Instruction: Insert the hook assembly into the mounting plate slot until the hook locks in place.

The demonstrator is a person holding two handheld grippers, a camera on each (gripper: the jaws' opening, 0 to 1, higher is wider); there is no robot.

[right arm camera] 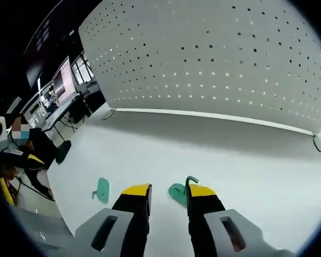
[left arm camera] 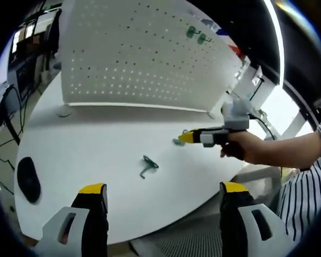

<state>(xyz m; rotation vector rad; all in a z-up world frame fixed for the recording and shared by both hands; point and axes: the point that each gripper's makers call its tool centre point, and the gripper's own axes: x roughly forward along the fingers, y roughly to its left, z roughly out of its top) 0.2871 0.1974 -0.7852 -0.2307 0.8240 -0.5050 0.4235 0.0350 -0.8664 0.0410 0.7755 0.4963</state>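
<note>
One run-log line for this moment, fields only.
right gripper: open, low beside green hook | left gripper: open, idle | spare hook: on table | pegboard: upright

Left gripper view from table (left arm camera: 96,150) edge, facing pegboard (left arm camera: 144,53), right gripper view lower, nearer, same pegboard shared

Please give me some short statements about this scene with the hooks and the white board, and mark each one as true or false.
1. The pegboard stands upright on the table. True.
2. Two green hooks already hang on the pegboard. True.
3. The left tongs hold a hook. False: they are open and hold nothing.
4. The table is black. False: it is white.
5. A green hook lies loose on the table. True.
</note>
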